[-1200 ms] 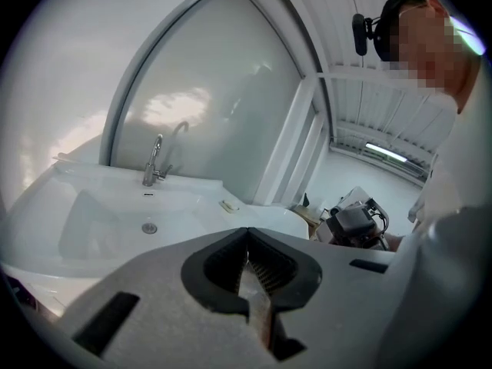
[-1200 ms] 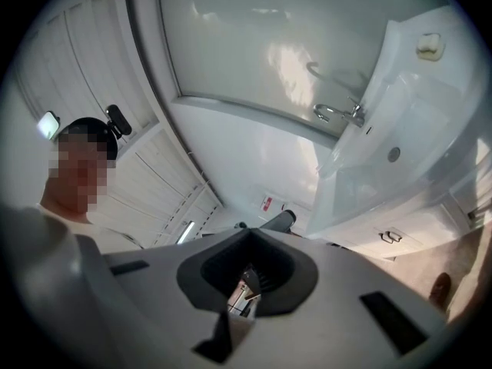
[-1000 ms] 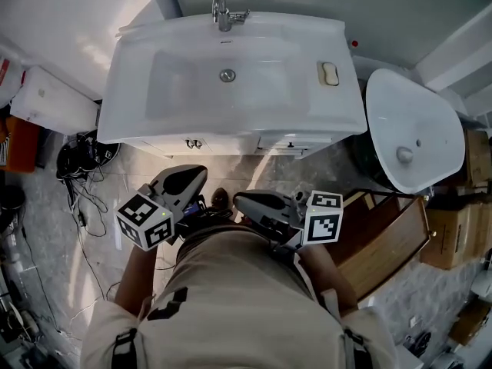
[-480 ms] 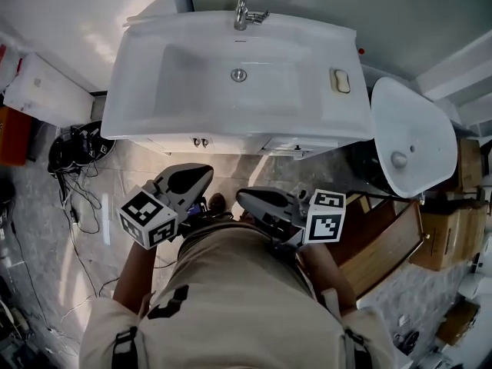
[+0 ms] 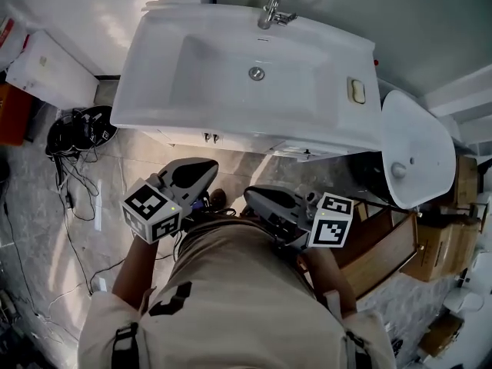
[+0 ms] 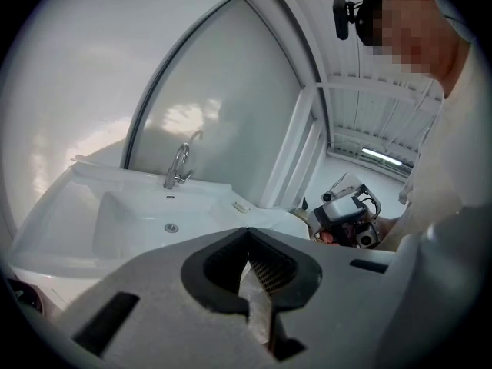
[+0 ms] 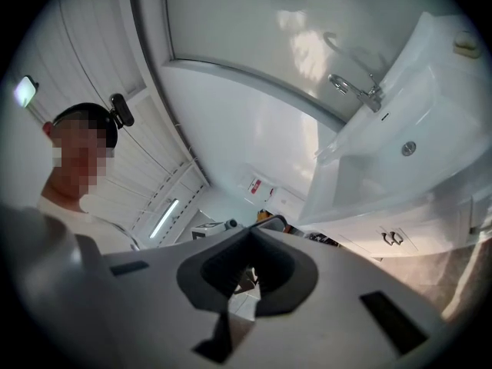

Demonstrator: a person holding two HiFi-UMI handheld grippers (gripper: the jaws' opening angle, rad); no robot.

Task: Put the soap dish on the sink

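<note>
sink (image 5: 157, 60) nearer, right gripper (image 5: 257, 198) seemingly level

Loose white basin (image 5: 419, 148) at right, far side. Nearer than it: brown wooden boards (image 5: 384, 248), with cardboard boxes (image 5: 438, 244) just beside them, further right. Left side, on grey marbled floor (image 5: 46, 229): tangle of black cables (image 5: 73, 133). White box (image 5: 48, 71) beyond the cables. Orange object (image 5: 14, 118) at left edge, identity unclear.

one sink (image 5: 150, 83), one tap (image 5: 273, 10), one soap dish (image 5: 357, 91), one loose basin (image 5: 419, 141) and two grippers (image 5: 194, 169) (image 5: 266, 196).
</note>
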